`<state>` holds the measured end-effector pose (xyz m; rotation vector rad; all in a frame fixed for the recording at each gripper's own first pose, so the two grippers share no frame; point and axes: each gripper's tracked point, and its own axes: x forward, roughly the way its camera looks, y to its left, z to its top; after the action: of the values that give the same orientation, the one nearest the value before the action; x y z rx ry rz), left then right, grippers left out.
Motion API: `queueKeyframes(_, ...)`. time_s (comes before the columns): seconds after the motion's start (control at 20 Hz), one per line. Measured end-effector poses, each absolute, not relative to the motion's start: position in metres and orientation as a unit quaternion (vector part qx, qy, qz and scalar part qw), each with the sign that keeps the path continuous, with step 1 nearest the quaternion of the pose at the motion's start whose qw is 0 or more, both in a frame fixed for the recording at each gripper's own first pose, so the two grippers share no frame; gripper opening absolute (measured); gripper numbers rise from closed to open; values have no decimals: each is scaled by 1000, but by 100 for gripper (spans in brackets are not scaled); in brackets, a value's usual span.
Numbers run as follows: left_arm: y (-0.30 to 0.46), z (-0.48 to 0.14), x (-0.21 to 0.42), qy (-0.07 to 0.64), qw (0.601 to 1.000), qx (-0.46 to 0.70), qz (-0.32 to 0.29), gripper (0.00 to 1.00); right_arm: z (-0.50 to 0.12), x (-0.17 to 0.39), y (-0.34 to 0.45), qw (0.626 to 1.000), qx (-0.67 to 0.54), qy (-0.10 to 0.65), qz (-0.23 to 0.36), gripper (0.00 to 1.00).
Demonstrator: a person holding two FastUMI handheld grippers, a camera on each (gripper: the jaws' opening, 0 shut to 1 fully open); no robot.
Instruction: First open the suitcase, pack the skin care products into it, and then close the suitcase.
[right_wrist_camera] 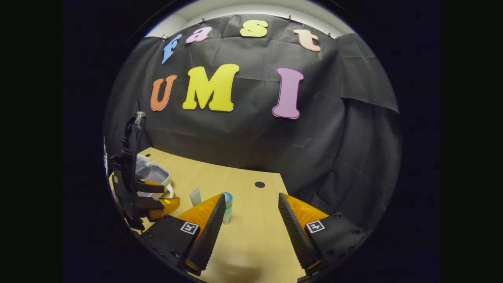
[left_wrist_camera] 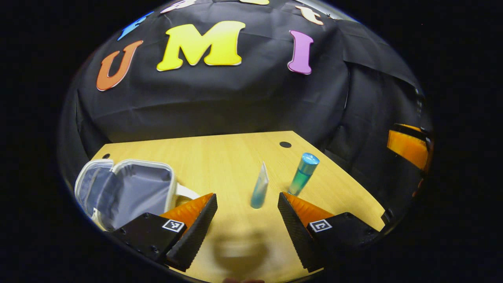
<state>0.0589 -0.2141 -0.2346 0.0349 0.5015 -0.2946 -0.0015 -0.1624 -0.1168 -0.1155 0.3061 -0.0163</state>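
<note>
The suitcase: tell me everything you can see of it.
The suitcase is a small white-edged case with a grey, fabric-looking lining. It lies open on the left part of the wooden table, its lid raised behind a rounded rectangular tray, and nothing can be seen inside. A white strap or handle sticks out on its right side. In the right gripper view it sits behind the left tool.

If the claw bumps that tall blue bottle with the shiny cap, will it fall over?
Probably yes. The blue-green bottle stands upright on the wooden table, tall over a narrow base, so a nudge near its cap would likely tip it. Its round body would then probably roll. It looks like smooth plastic, so it may be a bit slippery.
</note>
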Motion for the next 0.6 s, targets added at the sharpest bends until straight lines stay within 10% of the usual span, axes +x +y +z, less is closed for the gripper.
queueKeyframes(0.6,-242,-322,118,291,951,30,-104,99,-166,-11,-217,973,-61,221,-34,80)
